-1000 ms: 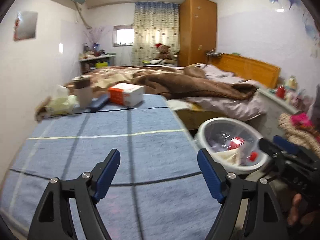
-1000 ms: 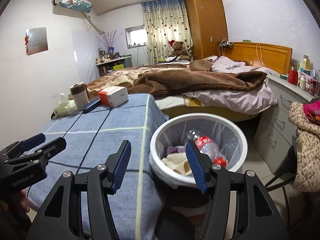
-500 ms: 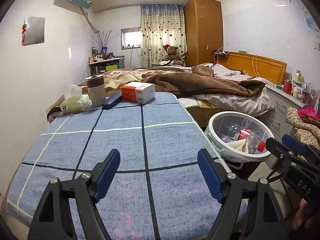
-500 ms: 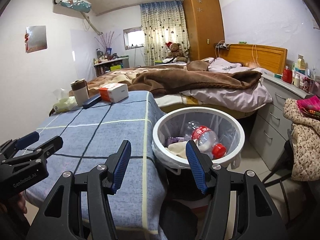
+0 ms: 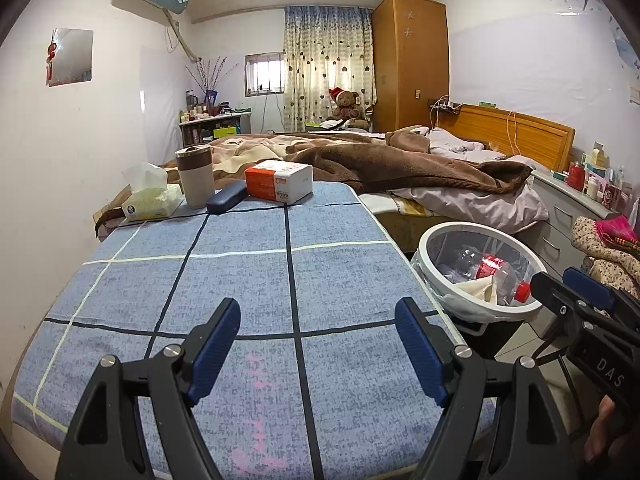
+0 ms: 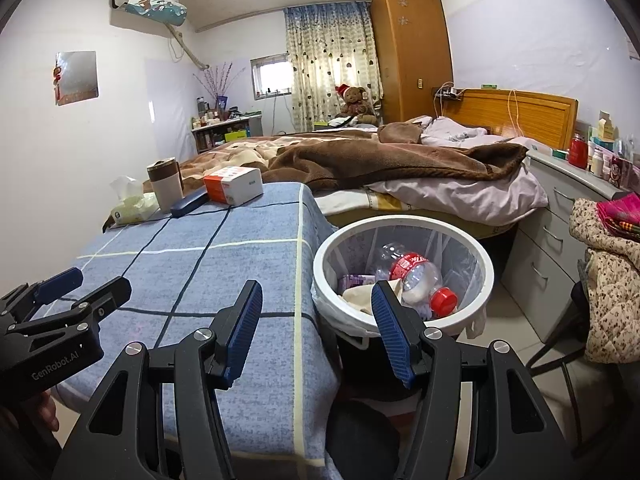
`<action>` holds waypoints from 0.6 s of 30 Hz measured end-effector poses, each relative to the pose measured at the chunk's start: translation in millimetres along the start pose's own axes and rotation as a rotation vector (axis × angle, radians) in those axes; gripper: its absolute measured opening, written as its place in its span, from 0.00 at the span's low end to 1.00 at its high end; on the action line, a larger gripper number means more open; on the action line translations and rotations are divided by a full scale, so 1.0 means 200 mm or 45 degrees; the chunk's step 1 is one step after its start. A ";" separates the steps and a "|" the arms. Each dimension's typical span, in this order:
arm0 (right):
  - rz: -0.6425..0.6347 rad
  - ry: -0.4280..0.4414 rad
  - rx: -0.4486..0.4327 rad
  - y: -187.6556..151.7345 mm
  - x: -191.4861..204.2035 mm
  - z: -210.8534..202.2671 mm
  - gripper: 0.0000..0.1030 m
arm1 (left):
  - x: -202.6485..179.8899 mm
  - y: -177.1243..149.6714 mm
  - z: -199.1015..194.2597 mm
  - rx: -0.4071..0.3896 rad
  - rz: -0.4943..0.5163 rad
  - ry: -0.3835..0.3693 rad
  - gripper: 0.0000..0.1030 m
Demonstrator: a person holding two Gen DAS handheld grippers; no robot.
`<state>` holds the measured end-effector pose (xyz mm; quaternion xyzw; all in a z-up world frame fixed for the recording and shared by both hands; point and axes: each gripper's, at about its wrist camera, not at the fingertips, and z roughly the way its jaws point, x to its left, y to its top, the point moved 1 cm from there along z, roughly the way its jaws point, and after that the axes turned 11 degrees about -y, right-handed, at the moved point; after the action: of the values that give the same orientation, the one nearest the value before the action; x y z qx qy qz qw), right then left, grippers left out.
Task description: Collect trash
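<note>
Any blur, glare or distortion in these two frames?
Left wrist view: sharp, strong fisheye bending of walls, dark corners, window blown out. Right wrist view: equally sharp, same curvature, window overexposed; bottle in the bin reads clearly.

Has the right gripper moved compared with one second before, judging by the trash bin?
Yes. The right gripper shifted left: the trash bin now sits further right in its view.
</note>
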<state>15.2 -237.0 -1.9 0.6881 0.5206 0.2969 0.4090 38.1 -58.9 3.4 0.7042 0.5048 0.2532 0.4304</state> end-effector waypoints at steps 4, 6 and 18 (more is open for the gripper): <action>0.001 0.003 -0.004 0.00 0.00 -0.01 0.57 | 0.00 0.00 0.00 0.003 0.002 0.000 0.79; 0.002 0.005 -0.004 0.00 0.00 -0.01 0.57 | 0.00 0.00 -0.01 -0.002 0.001 0.002 0.79; -0.004 0.006 -0.012 0.00 0.00 -0.03 0.57 | 0.00 0.00 -0.02 -0.001 -0.003 0.005 0.79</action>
<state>10.6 -234.7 1.7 0.6846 0.5213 0.3002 0.4116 34.5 -57.6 5.3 0.7029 0.5064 0.2542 0.4300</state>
